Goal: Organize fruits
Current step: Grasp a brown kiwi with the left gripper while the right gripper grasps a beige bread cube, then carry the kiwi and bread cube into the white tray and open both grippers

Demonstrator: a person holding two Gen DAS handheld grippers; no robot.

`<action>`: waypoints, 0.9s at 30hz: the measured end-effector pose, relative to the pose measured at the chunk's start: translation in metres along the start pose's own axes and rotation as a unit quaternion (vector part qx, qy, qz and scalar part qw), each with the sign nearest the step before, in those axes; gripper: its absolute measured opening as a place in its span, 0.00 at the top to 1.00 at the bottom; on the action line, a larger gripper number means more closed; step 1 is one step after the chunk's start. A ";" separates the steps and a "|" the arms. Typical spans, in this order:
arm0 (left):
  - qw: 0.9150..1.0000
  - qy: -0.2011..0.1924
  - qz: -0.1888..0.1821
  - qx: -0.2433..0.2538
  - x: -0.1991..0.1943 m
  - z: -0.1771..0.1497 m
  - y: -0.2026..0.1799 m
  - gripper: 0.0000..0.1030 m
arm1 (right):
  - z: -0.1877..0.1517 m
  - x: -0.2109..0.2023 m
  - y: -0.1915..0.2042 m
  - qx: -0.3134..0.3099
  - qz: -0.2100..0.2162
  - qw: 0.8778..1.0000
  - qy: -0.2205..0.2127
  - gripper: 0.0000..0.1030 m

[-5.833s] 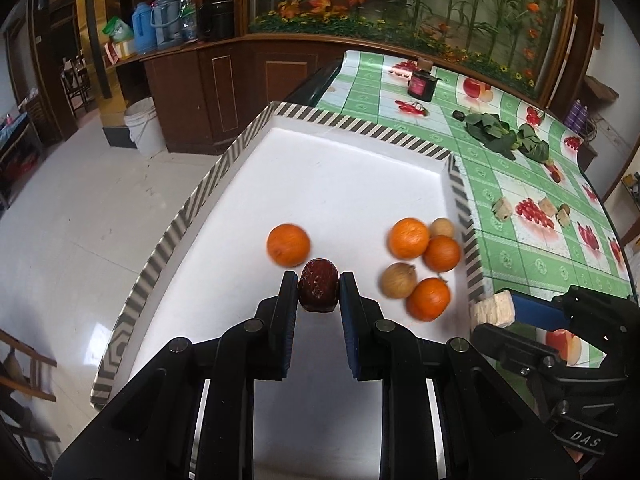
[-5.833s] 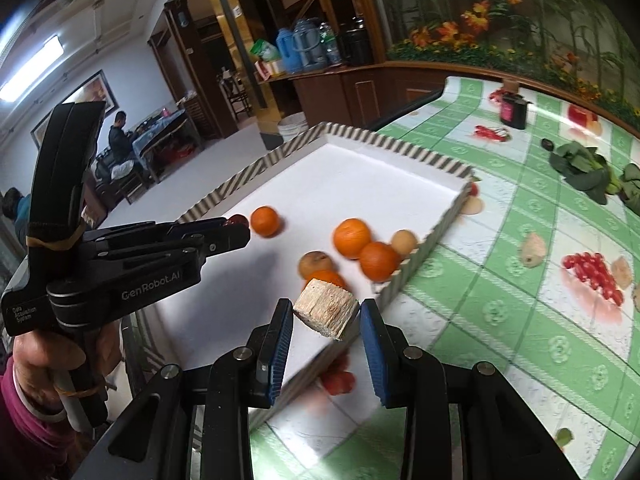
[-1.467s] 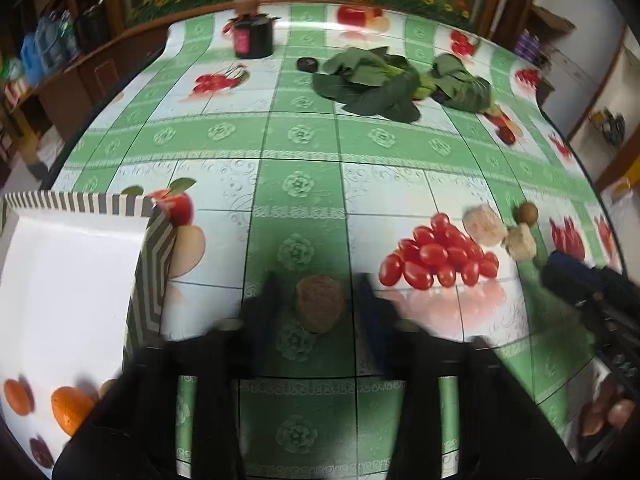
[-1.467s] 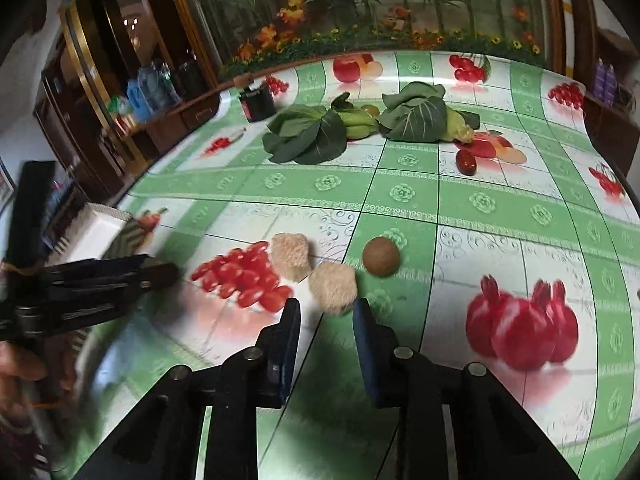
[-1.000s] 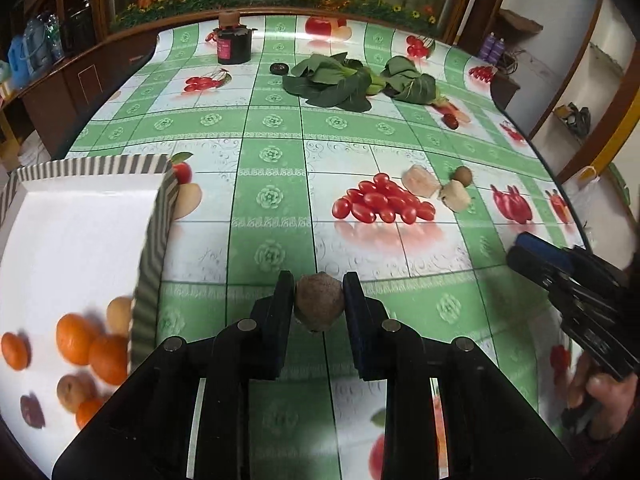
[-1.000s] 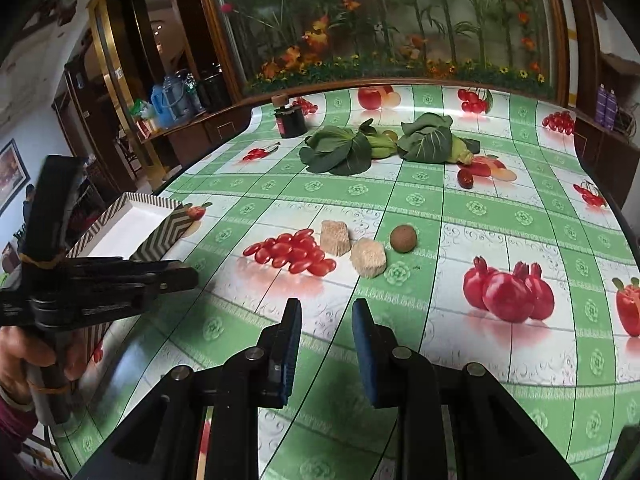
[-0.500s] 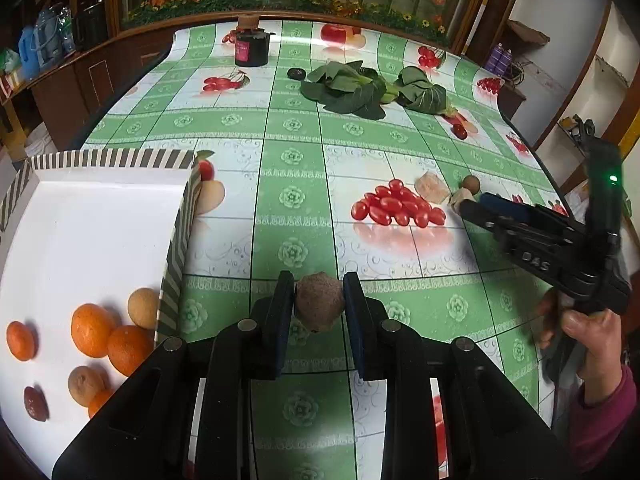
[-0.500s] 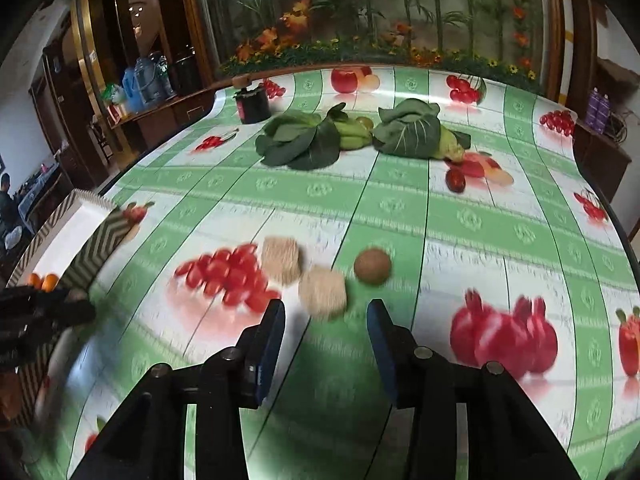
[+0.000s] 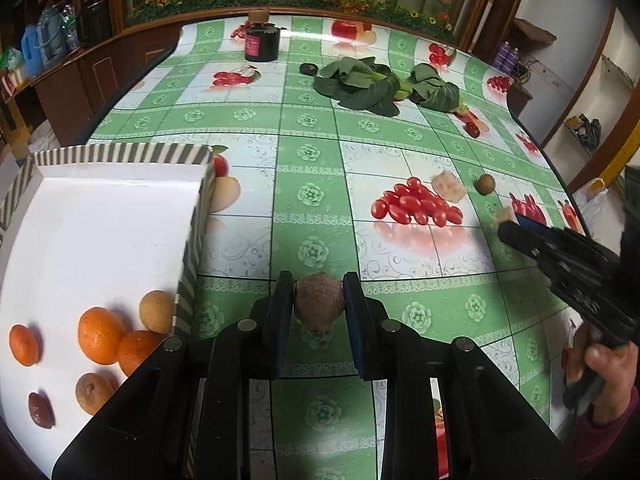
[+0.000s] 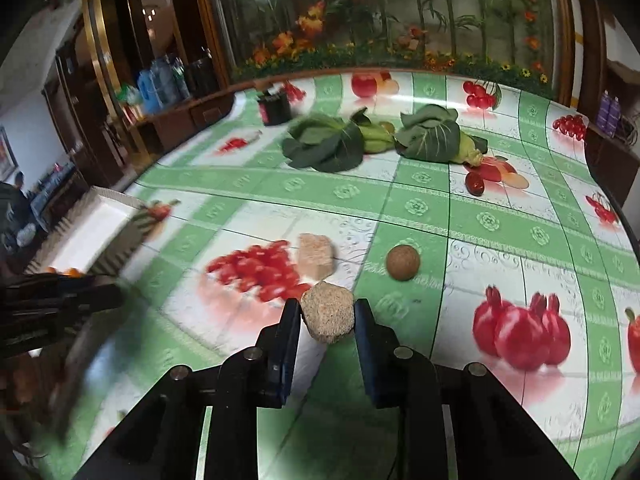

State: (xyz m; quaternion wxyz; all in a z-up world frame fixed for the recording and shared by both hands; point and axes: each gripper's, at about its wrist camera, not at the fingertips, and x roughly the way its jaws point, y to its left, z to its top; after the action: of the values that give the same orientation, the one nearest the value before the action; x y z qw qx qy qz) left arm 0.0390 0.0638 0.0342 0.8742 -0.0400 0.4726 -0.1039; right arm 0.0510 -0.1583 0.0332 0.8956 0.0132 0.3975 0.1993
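While the left claw grips a brown round fruit above the green-checked surface, the white striped-rim tray of oranges lies to its left. Right claw, angled downward, is closing around a beige rough-textured cube between its jaws; pad contact unclear.
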 end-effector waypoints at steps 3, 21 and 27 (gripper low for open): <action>1.000 -0.001 -0.012 0.001 -0.002 -0.001 -0.001 0.77 | -0.008 -0.014 0.012 -0.004 0.017 1.000 -0.006 0.74; 0.999 -0.030 -0.012 -0.008 -0.062 -0.027 0.037 0.77 | -0.021 -0.032 0.089 -0.049 0.081 0.995 -0.006 0.74; 0.998 -0.051 0.043 -0.020 -0.091 -0.044 0.073 0.76 | -0.014 -0.031 0.138 -0.075 0.114 0.991 -0.009 0.74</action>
State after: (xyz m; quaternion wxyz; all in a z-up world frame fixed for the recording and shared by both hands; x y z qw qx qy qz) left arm -0.0358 0.1561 0.0719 0.8999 -0.0425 0.4306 -0.0543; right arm -0.0253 -0.0450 0.0705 0.8690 -0.0072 0.3692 0.3294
